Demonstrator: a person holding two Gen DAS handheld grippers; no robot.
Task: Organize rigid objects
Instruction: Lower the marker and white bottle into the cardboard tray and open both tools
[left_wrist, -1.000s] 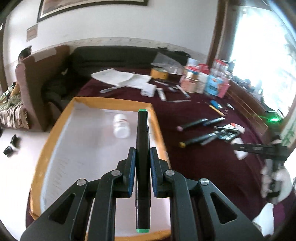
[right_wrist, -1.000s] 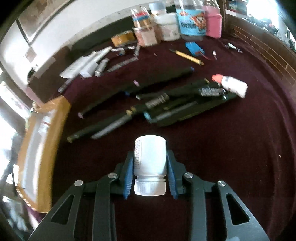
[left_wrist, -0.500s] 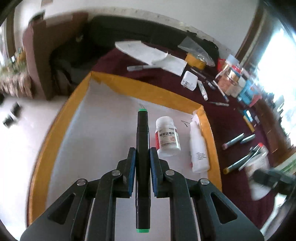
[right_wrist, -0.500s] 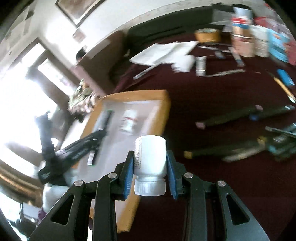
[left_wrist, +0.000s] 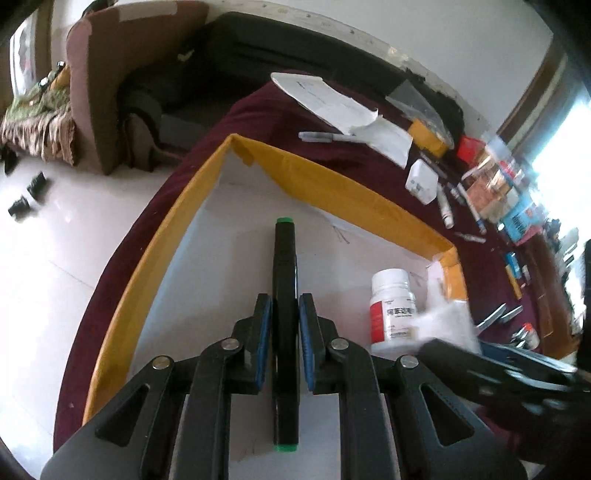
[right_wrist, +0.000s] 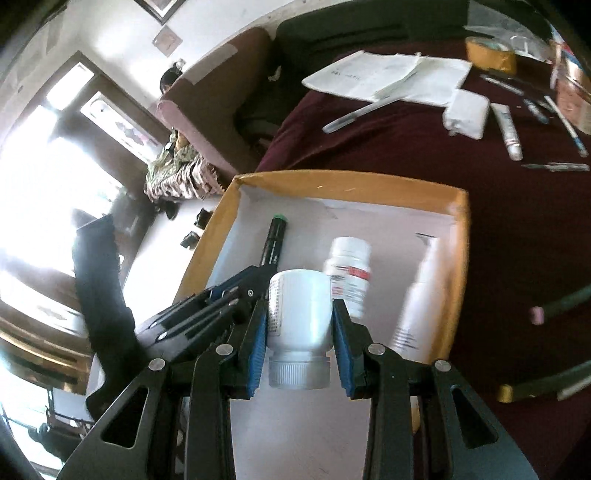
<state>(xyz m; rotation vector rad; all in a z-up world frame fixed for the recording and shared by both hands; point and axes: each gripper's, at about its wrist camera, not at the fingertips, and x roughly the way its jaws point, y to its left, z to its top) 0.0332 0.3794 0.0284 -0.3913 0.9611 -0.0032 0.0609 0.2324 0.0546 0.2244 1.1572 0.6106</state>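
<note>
Left wrist view
- Left gripper (left_wrist: 284, 339): bottom centre, blue pads clamped on a black marker (left_wrist: 284, 280) with green ends, pointing up the frame.
- Tray (left_wrist: 332, 192): yellow-rimmed, white floor, fills the middle; the marker is over its floor.
- Labelled bottle (left_wrist: 393, 310): white, red label, in the tray at right centre.
- Right gripper (left_wrist: 480, 358): blurred, lower right, beside that bottle.
- Cloth (left_wrist: 369, 162): maroon, under the tray; papers (left_wrist: 332, 99) upper centre.

Right wrist view
- Right gripper (right_wrist: 299, 343): bottom centre, pads clamped on a plain white bottle (right_wrist: 299, 314), cap toward the camera, over the tray (right_wrist: 351, 184).
- Left gripper (right_wrist: 236, 291): left of centre, with the marker (right_wrist: 273, 240) low over the tray's left part; touching or not, cannot tell.
- Labelled bottle (right_wrist: 349, 269): in the tray, just past the held bottle.
- Tube (right_wrist: 421, 295): white, along the tray's right wall.
- Pens (right_wrist: 535, 110): scattered on the cloth, upper right.
</note>
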